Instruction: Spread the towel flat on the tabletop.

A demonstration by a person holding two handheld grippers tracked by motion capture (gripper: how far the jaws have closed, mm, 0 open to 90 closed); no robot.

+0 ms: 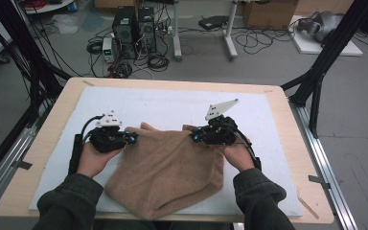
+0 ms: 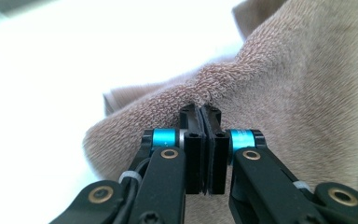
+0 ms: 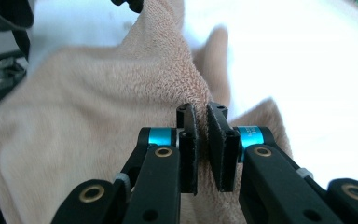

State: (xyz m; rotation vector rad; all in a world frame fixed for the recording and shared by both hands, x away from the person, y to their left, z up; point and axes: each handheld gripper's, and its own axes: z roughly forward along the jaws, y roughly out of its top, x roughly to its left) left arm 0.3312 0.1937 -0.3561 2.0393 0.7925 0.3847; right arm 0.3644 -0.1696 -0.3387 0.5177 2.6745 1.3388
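A tan terry towel (image 1: 165, 167) lies rumpled on the white mat (image 1: 172, 103) in the middle of the table. My left gripper (image 1: 133, 138) is at the towel's far left corner, its jaws shut on a pinched fold of the towel (image 2: 205, 91). My right gripper (image 1: 195, 137) is at the towel's far right corner, and its jaws pinch a ridge of the towel (image 3: 186, 79) between the pads. Both corners are lifted slightly off the mat. A person's hands hold both grippers from the near side.
The white mat covers most of the wooden table (image 1: 287, 120), with bare mat beyond the towel. Behind the table on the floor stand computer towers (image 1: 134, 31) and tangled cables. Black frame posts (image 1: 326, 52) rise at the table's left and right.
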